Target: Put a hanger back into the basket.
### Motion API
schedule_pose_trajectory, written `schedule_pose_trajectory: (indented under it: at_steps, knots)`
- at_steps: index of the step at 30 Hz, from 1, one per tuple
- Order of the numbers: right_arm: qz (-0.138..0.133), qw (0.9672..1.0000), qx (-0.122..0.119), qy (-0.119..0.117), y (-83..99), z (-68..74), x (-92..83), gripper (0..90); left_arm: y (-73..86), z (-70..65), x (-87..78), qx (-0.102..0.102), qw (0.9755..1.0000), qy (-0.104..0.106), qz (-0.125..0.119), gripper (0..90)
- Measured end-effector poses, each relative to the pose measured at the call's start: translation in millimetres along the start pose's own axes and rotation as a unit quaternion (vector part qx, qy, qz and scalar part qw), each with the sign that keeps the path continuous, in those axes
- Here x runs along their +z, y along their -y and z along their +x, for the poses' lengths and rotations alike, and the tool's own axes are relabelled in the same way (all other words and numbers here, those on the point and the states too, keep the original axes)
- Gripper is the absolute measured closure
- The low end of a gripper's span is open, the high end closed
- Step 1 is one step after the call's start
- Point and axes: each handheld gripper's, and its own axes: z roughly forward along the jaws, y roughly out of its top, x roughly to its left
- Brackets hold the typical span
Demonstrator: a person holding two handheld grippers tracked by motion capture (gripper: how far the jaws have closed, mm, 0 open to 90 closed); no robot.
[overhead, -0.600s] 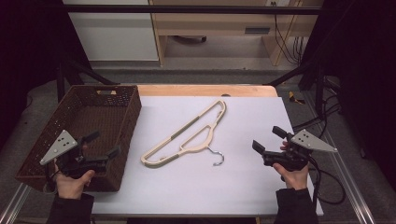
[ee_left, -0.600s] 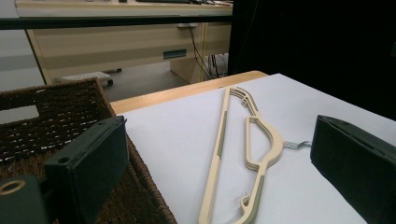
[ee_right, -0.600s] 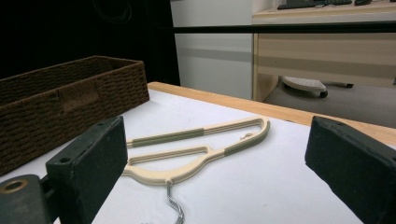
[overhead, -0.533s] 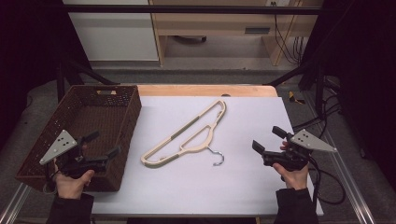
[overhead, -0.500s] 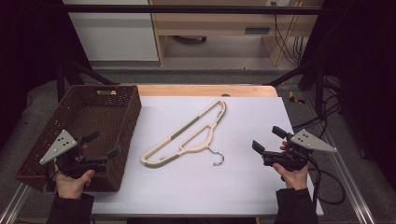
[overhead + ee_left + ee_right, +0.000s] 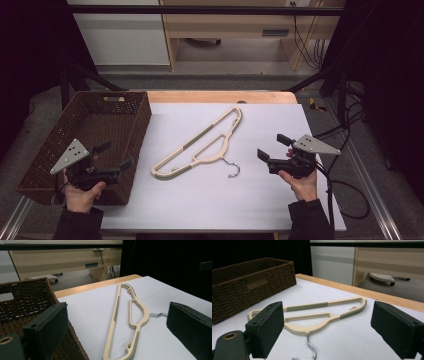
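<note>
hangers (image 6: 200,146): cream plastic, a small stack nested as one, grey-green grip strips on the shoulders, one chrome hook (image 6: 231,168). lay flat mid-bench on the white sheet, shoulders running diagonally toward the far edge, hook end toward the near edge. apart from both tongs.

left tongs (image 6: 113,156): released, nothing between the pads. hovered over the near right corner of the basket, pointed toward the hangers.

right tongs (image 6: 273,147): released, empty. held above the sheet, near the hook end but not touching it.

basket (image 6: 60,145): dark brown wicker, rectangular, cut-out handle in the far wall; sat at the left of the bench. nothing seen in it.

handling note, as judgement only: step in hand likely the first approach to the hangers, with the basket a probable destination. best taken low and level, pads closing across the flat bar near the neck rather than on the thin wire. stack liable to fan apart if pinched at one shoulder only; a second grip at the far shoulder advisable. lift kept level, clearing the basket rim.

bench (image 6: 260,200): white sheet over a pale wooden top, wood strip bare along the far edge; metal rails at the sides.

room: dim, black frame around the bench, pale cabinets and a wooden desk beyond, cables hanging at the far right.
</note>
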Motion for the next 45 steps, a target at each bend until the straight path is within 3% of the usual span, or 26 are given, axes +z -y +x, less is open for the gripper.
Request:
schedule_pose_trajectory:
  at_steps: [11, 23, 26, 35, 39, 45]
  knots:
    - [0.04, 0.9987, -0.022, -0.023, -7.6, 23.7, 53.9, 15.4, -1.2, -0.8, -0.4, 0.004, 1.0, -0.001, 0.001, 3.8]
    - [0.108, 0.9935, -0.017, -0.032, 15.5, 23.5, 104.4, 24.3, -1.7, -1.8, -0.1, 0.008, 1.0, -0.002, 0.0, 3.7]
    - [0.124, 0.9914, -0.018, -0.038, 21.7, 24.3, 112.4, 27.6, -1.6, -2.3, -0.1, 0.009, 1.0, -0.002, -0.001, 3.8]
    - [0.17, 0.9849, -0.025, -0.022, 41.1, 25.4, 132.4, 37.9, -2.9, -4.8, -1.1, 0.012, 0.9999, -0.004, -0.004, 3.8]
    - [0.184, 0.9827, -0.015, -0.013, 48.7, 24.4, 137.3, 44.8, -2.8, -4.9, -1.0, 0.011, 0.9999, -0.005, -0.004, 3.8]
    - [0.206, 0.9783, -0.008, -0.018, 56.5, 24.4, 143.5, 54.4, -3.7, -4.7, -3.1, 0.012, 0.9999, -0.006, -0.005, 3.9]
